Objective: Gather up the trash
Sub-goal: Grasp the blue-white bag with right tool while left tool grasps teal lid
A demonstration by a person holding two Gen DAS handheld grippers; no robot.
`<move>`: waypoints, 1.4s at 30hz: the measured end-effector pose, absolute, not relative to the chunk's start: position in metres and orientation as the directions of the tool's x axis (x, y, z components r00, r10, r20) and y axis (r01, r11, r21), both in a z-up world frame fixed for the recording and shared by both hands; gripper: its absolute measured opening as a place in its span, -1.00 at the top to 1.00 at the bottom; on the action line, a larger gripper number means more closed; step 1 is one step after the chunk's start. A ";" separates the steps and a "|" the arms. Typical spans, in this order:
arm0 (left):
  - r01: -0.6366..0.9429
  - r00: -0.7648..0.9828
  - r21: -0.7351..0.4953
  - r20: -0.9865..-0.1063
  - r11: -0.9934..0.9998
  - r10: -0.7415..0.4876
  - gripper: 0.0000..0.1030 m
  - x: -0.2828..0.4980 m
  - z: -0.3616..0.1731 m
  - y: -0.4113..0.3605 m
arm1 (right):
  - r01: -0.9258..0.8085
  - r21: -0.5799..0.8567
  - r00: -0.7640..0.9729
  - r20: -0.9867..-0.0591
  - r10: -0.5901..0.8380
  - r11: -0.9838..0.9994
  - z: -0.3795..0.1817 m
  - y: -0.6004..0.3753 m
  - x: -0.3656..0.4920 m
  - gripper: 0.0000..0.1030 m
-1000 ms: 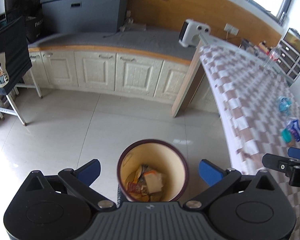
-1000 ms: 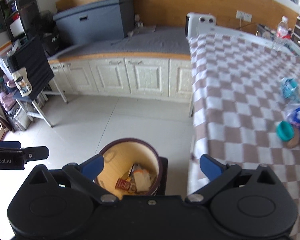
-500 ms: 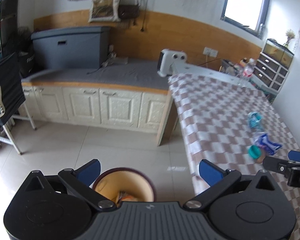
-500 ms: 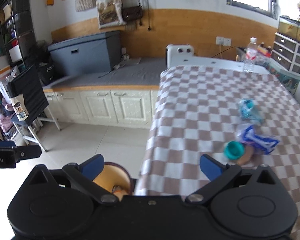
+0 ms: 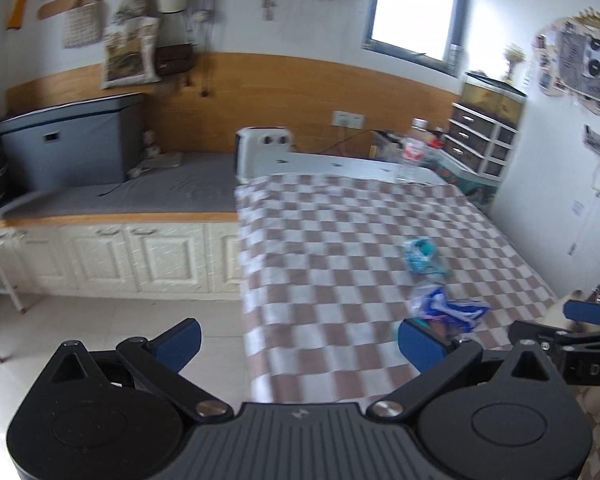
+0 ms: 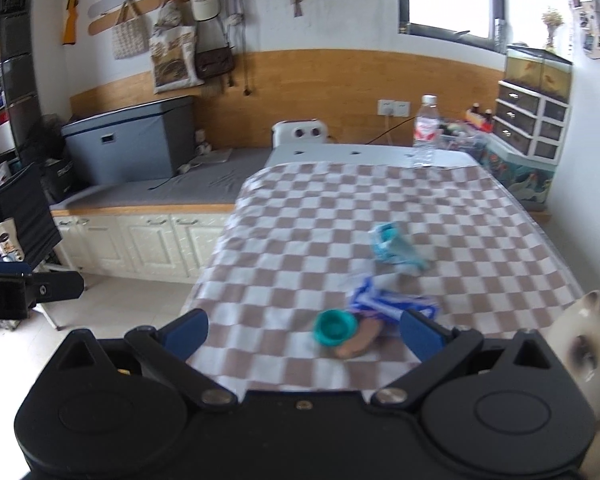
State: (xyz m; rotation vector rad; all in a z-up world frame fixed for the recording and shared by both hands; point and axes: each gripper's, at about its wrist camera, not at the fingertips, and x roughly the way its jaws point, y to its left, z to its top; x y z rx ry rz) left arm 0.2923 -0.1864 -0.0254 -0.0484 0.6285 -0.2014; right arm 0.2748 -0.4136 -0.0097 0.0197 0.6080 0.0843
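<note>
lay scattered on the checked surface [image 6: 300, 216], all apart from both grippers: a teal cup [image 6: 334, 327] tipped on its side, mouth turned toward the camera, nothing visible inside, touching a flat brown scrap [image 6: 358, 340]; just behind, a blue-and-white wrapper [image 6: 392, 304], long axis running left to right; farther back, a crumpled teal wrapper [image 6: 394, 246], too blurred to tell its direction. stood upright at the far edge, a clear water bottle [image 6: 425, 132], contents unclear. hovered over the near edge, the right gripper [image 6: 304, 330], jaws spread wide and holding nothing; likewise the left gripper [image 5: 298, 338], jaws parted and bare.
</note>
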 end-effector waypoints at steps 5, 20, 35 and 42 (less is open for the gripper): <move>0.267 0.772 -0.087 -0.577 0.960 -0.267 -1.00 0.314 -0.027 -0.236 | -0.040 -0.016 0.823 -0.567 0.024 0.999 -0.019 -0.455 0.292 -1.00; 0.406 0.653 -0.097 -0.664 0.909 -0.363 -0.97 0.384 -0.089 -0.315 | -0.258 -0.465 0.813 -0.578 -0.070 0.847 -0.108 -0.484 0.376 -0.67; 0.458 0.561 -0.140 -0.720 0.878 -0.408 -0.56 0.410 -0.139 -0.333 | -0.469 -0.801 0.845 -0.530 -0.075 0.373 -0.200 -0.443 0.405 0.18; 0.447 0.545 -0.146 -0.738 0.883 -0.398 -0.39 0.428 -0.165 -0.337 | -0.453 -0.732 0.825 -0.561 -0.073 0.508 -0.190 -0.459 0.410 0.78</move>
